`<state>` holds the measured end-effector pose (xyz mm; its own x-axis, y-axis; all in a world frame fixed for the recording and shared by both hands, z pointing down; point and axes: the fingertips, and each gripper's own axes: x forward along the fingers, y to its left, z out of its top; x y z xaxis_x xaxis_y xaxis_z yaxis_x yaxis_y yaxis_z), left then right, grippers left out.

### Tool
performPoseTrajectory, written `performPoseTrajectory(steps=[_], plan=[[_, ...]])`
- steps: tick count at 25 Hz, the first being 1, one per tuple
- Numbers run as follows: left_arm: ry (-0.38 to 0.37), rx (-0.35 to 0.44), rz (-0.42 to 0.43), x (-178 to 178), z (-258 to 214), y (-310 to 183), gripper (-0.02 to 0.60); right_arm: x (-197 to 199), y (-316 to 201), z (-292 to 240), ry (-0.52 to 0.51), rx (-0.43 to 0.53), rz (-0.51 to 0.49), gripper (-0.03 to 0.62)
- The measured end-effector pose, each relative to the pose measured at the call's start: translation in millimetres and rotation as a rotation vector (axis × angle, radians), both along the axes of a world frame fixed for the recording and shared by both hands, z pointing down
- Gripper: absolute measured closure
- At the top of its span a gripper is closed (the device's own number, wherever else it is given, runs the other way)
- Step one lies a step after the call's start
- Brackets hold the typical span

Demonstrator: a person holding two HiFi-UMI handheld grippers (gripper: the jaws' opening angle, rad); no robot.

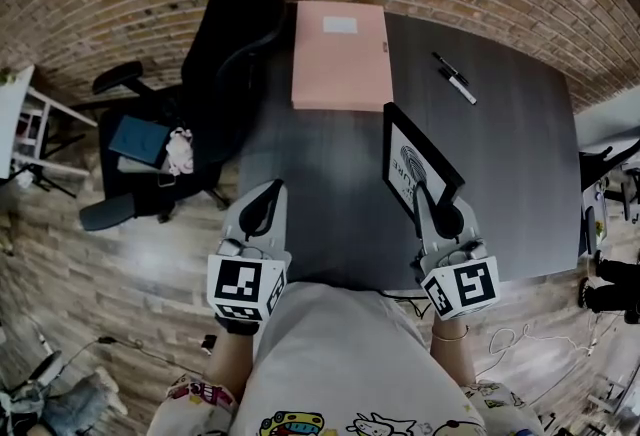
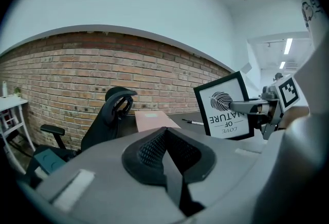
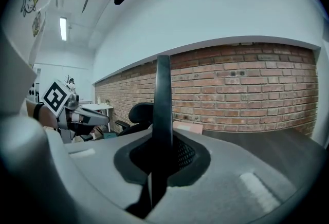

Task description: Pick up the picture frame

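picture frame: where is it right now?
Head view, right of centre: the picture frame is clamped edge-on in the right gripper, over the near side of the dark table, nearer than the pink box and marker.

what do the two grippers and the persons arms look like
The left gripper and right gripper are light grey moulded shells with black dimpled pads lining the jaws. Each carries a white cube with black square markers. The person wears a white shirt with cartoon prints and a thin bracelet on the right wrist.
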<state>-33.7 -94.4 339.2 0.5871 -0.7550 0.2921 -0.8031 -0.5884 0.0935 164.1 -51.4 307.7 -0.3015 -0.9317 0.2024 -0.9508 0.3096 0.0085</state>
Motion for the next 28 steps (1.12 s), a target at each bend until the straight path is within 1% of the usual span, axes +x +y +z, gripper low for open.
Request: performPoseTrajectory(steps=[8, 22, 28], plan=[[-0.011, -0.012, -0.015, -7, 4, -4, 0.566, -7, -3, 3, -0.002, -0.014, -0.021, 0.582], [-0.021, -0.025, -0.032, -11, 10, -5, 0.566, -6, -4, 9, -0.025, -0.035, -0.016, 0.582], [-0.008, -0.029, -0.035, -11, 11, -5, 0.566, -6, -5, 10, -0.026, -0.043, -0.016, 0.582]])
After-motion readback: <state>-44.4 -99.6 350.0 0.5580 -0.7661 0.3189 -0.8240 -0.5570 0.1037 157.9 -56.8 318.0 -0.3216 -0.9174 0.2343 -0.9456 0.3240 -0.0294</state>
